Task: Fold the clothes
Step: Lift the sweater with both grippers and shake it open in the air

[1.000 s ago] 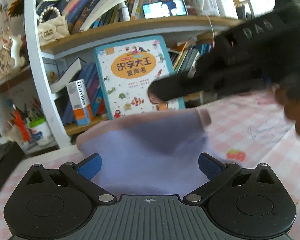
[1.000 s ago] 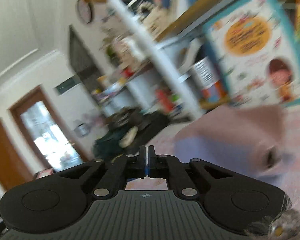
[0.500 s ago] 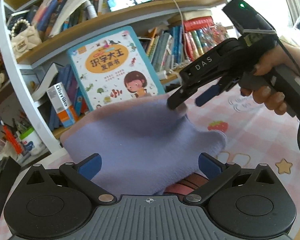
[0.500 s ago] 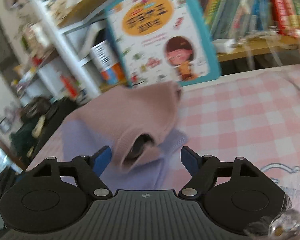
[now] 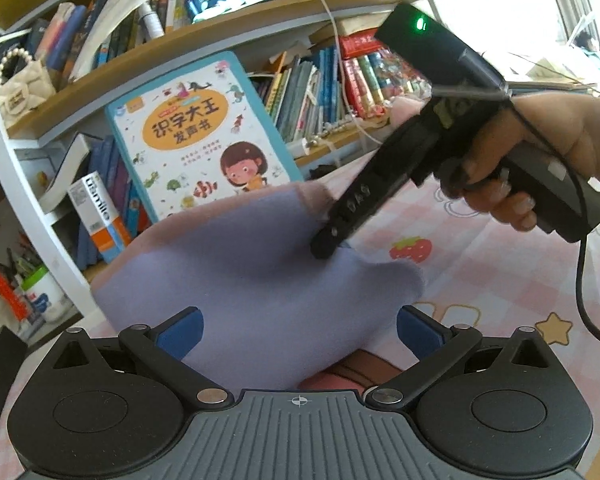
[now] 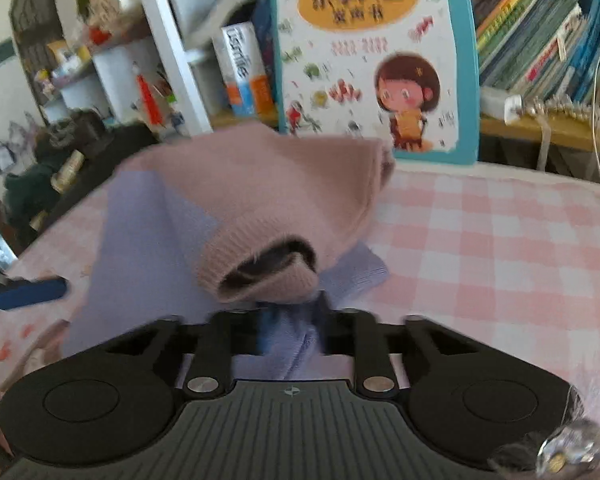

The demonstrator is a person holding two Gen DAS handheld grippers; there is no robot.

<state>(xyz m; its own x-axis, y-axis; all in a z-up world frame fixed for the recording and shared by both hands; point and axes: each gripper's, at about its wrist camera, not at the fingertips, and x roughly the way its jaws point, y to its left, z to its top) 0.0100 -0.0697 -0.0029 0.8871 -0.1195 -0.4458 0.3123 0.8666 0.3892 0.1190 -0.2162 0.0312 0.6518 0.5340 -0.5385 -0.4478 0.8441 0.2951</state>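
Sweater point(image 5: 252, 280), lilac with pink sleeves, is lying on the pink checked tablecloth point(image 6: 500, 240) before a bookshelf point(image 5: 220, 52). The left gripper point(image 5: 298, 330) is hovering over it, fingers spread wide apart. The right gripper point(image 6: 290, 330) is pinching lilac fabric below the pink cuff point(image 6: 260, 268), beside a picture book point(image 6: 372, 60).

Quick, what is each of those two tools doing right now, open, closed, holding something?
Left tool: open, holding nothing, the purple and pink sweater lying in front of it.
Right tool: closed on a purple fold of the sweater.
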